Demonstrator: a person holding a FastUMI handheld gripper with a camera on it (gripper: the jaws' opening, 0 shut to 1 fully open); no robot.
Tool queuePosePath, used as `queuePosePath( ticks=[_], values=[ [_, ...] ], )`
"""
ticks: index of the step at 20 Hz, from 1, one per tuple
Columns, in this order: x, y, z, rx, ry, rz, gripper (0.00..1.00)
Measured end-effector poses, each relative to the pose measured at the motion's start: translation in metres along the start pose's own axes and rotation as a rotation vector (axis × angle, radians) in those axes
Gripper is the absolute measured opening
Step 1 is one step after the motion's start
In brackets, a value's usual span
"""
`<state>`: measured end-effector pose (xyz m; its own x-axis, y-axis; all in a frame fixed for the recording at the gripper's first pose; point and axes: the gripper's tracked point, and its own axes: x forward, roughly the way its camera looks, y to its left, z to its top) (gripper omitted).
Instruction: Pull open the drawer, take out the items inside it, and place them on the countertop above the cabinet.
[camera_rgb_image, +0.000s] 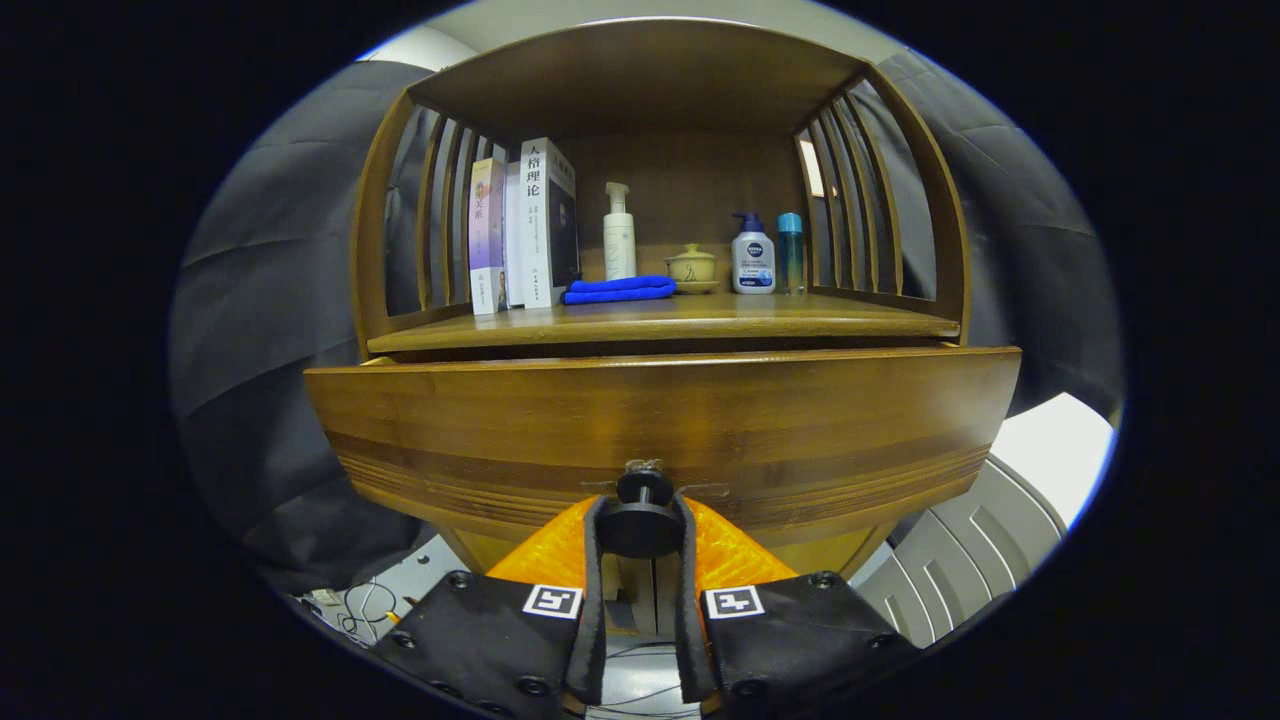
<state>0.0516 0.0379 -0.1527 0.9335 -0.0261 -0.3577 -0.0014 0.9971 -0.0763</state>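
Step one, drawer pull. Tongs (641, 528) nearly closed, both fingers clamped on the knob (641, 520) at the middle of the drawer (660, 420) front. Drawer looks slightly out from under the bench (700, 315). Next: pull straight back, keep grip; contents hidden.

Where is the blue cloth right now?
The blue cloth lies folded on the countertop above the drawer, between the books and the small clay pot, well beyond the fingers.
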Motion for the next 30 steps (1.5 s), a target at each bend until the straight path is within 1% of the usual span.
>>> queuePosePath(
  ticks=[13,14,15,21,24,25,29,30],
  values=[
    [-0.043,0.003,-0.021,-0.043,0.042,0.001,0.31],
    [-0.046,0.003,-0.019,-0.045,0.03,0.002,0.31],
    [-0.048,0.003,-0.024,-0.047,0.048,0.003,0.31],
    [-0.056,0.005,-0.026,-0.052,0.046,0.011,0.31],
    [-0.056,0.005,-0.026,-0.024,0.056,0.026,0.38],
    [-0.058,0.006,-0.025,-0.023,0.06,0.033,0.42],
    [-0.067,0.005,-0.01,-0.062,0.013,0.041,0.56],
    [-0.069,0.005,-0.004,-0.061,-0.005,0.051,0.64]
  ],
)
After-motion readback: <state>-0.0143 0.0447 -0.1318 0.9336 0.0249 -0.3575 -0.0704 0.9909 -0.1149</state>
